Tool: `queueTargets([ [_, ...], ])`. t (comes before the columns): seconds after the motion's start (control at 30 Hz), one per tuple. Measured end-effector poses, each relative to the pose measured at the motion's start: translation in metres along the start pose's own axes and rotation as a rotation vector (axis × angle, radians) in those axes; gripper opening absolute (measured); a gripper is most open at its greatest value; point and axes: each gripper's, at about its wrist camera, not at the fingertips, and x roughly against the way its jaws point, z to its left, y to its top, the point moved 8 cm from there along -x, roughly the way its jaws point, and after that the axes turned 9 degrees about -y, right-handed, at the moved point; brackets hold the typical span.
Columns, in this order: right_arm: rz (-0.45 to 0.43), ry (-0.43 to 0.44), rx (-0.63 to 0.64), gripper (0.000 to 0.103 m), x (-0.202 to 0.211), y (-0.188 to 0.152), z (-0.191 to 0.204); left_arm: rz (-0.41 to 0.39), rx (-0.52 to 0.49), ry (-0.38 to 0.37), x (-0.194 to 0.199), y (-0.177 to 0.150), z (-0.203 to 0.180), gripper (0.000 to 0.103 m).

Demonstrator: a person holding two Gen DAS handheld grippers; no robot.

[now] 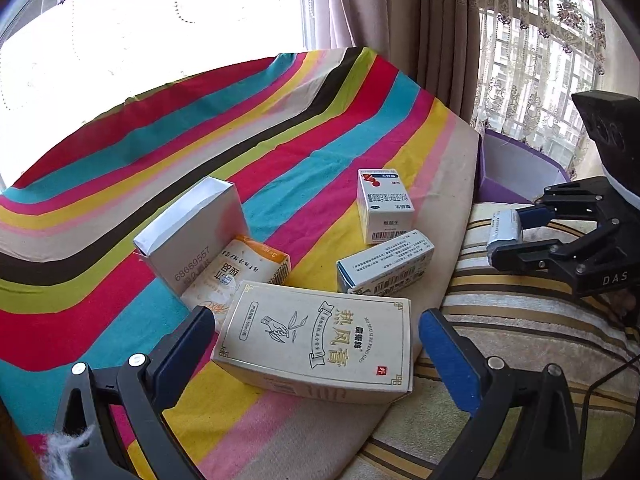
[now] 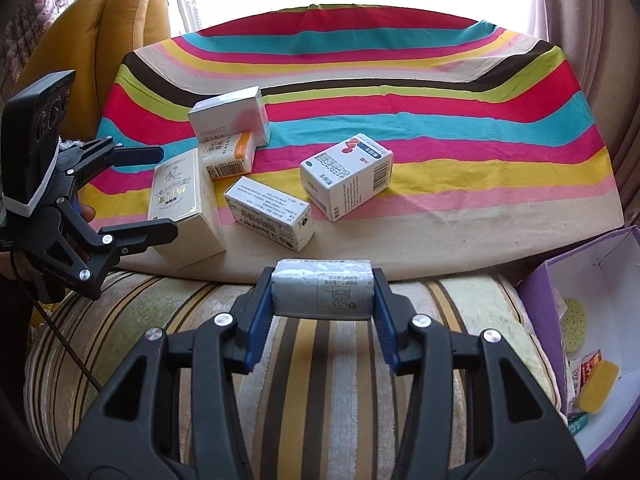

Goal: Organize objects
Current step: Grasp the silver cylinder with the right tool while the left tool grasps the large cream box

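My right gripper point(image 2: 323, 294) is clamped on a crinkly foil-wrapped block point(image 2: 322, 291); left gripper point(image 1: 316, 344) gapes wide around the glossy beige carton point(image 1: 320, 340), not touching.

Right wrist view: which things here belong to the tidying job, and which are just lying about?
In the job:
- silver packet in the right gripper
- five boxes on the striped cloth
- purple box, partly filled
- left gripper, open around the beige box

Lying about:
- striped cushion
- yellow cushion
- curtains
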Motion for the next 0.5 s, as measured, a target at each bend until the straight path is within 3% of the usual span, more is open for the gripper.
queueTargets([
  [0.1,0.010,0.014,-0.016,0.050,-0.001,-0.002,-0.004,0.011,0.007,-0.072,-0.006,-0.001,0.000,0.103],
  [0.3,0.020,0.034,-0.027,0.050,-0.006,-0.002,-0.005,0.076,-0.013,-0.087,-0.021,-0.010,-0.003,0.103],
  [0.43,0.021,0.040,-0.037,0.050,-0.008,-0.001,-0.007,0.113,0.101,-0.150,-0.025,-0.014,-0.005,0.103],
  [0.5,0.018,0.041,-0.043,0.050,-0.007,-0.001,-0.008,0.113,0.135,-0.141,-0.025,-0.014,-0.007,0.102],
])
